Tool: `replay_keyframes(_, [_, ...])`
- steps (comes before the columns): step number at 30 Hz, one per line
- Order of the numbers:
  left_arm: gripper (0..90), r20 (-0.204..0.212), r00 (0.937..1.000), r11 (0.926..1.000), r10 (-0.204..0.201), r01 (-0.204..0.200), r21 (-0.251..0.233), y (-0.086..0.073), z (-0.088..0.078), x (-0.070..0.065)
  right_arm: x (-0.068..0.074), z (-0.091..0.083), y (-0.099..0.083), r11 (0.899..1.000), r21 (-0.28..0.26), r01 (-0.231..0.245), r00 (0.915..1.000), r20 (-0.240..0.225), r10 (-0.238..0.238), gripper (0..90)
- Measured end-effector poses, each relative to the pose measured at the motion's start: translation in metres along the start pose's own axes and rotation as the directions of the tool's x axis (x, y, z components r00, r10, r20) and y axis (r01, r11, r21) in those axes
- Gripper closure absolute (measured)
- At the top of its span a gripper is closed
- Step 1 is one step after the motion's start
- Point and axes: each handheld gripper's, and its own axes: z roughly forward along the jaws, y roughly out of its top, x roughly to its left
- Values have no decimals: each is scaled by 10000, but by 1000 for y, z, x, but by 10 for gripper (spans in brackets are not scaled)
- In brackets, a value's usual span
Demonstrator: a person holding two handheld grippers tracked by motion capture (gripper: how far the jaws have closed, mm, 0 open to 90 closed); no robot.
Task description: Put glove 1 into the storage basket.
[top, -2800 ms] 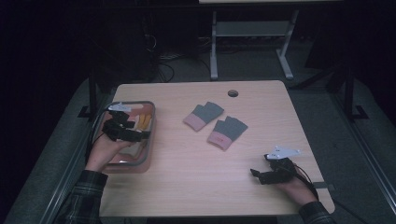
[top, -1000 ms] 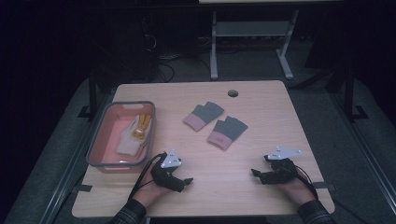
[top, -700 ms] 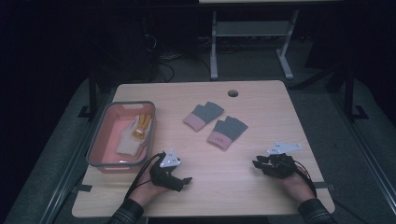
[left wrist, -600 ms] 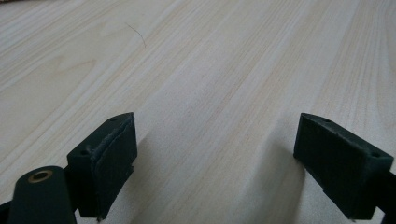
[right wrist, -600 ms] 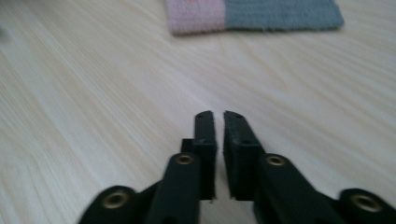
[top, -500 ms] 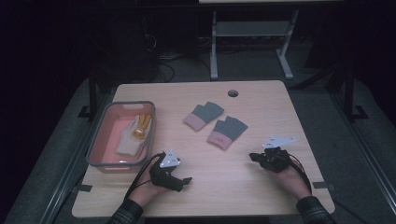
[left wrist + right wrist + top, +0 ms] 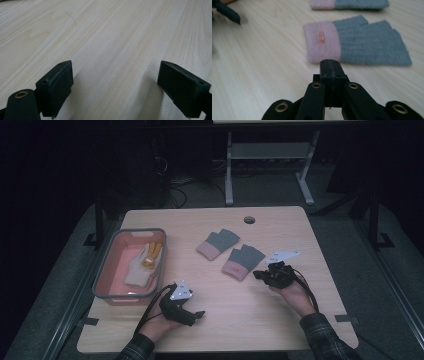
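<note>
The right tool [image 7: 260, 275] has its jaws pressed flat together with nothing between them, pointing at the pink cuff of the nearer grey glove [image 7: 242, 262], which lies just beyond the tip at about eleven o'clock from the hand in the high view. In the right gripper view that glove [image 7: 357, 42] lies flat, cuff toward the tool, label up — a clenched tip suits sliding under or nudging the cuff edge rather than pinching it, so I judge this an approach, not a grasp.

The second glove [image 7: 217, 243] lies close beside the first, at ten o'clock of it, fingers pointing the same way; the pair looks laid out for picking up one at a time.

The left tool [image 7: 192, 316] rests low over bare table [image 7: 280, 320] at five o'clock of the pink tray [image 7: 107, 270], jaws spread wide and empty — parked out of the way. A pale glove with orange [image 7: 143, 265] lies inside the tray.
</note>
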Motion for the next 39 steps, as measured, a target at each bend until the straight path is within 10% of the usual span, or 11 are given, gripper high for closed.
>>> replay_keyframes(23, [125, 216, 9995, 9998, 209, -209, 3, -1, -1, 2, -9, 77, 32, 9995, 319, -53, 9998, -210, 59, 900])
replay_keyframes(39, [125, 220, 9995, 9997, 223, -224, 9, -1, -1, 2, 0, 58, 16, 9982, 596, 25, 9996, -289, -8, 900])
